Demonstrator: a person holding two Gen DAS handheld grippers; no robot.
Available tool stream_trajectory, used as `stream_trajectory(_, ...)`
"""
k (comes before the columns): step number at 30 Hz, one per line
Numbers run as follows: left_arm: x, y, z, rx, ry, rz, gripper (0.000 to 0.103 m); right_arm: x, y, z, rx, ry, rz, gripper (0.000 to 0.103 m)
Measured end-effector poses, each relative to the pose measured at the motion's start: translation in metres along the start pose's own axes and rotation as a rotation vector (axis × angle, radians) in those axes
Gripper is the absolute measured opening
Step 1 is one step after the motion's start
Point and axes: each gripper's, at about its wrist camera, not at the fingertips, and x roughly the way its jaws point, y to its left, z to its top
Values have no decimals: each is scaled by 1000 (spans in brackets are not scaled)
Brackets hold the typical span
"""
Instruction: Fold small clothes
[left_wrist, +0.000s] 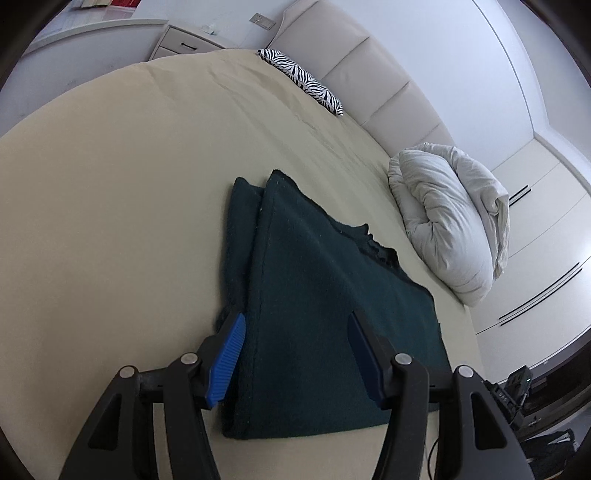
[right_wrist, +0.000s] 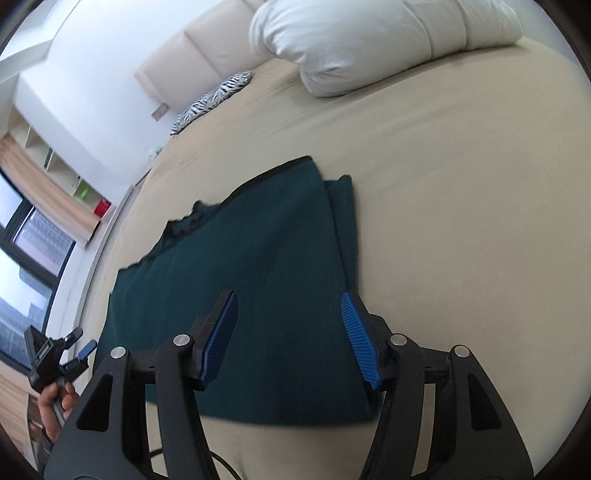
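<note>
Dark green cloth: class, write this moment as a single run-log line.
cloth: dark green cloth folded, flat on bed | left tool: open, empty | right tool: open, empty | nearby: white duvet

Soft daylight, perhaps from the window (right_wrist: 26, 236); fisheye-bent, slightly blurred edges.
</note>
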Motion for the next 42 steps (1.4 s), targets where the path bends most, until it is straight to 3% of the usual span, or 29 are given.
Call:
stream_trajectory(6, 5, 3, -12, 37, 4, 43, 55, -22, -1, -30, -42, 15, -45, 56)
stream_trajectory(11, 3, 4, -17, 91, 3, 86, 24, -23, -6, -38, -41, 26, -72, 56)
stream_trajectory(17, 2, 5, -21, 119, 2, 109, 20, -18, -4, -44, -59, 48, -87, 56)
stream_trajectory(21, 4, -2, -22, 149, 6, 127, 20, -19, -1, -47, -89, 41, -110, 47)
stream_trajectory(23, 4, -5, -23, 159, 3, 133, 28, -22, -3, -47, -80, 34, -113, 46)
stream_trajectory(27, 6, -11, -27, 202, 4, 144, 29, -25, -9, -45, -65, 26, -126, 46)
stream_trajectory(29, 5, -11, -28, 209, 1, 151, 12, -25, -10, -46, -65, 31, -137, 46)
stream_trajectory(30, 5, -10, -28, 207, 0, 156, 10, -25, -10, -48, -70, 31, -135, 46)
stream_trajectory(34, 4, -5, -30, 210, -4, 161, 7, -26, -5, -50, -110, 28, -163, 25)
stream_trajectory(36, 3, -7, -31, 225, -11, 168, 6, -26, -3, -51, -131, 24, -178, 6)
stream_trajectory(42, -1, -5, -33, 226, -19, 172, 6, -33, 7, -49, -173, 5, -197, 5)
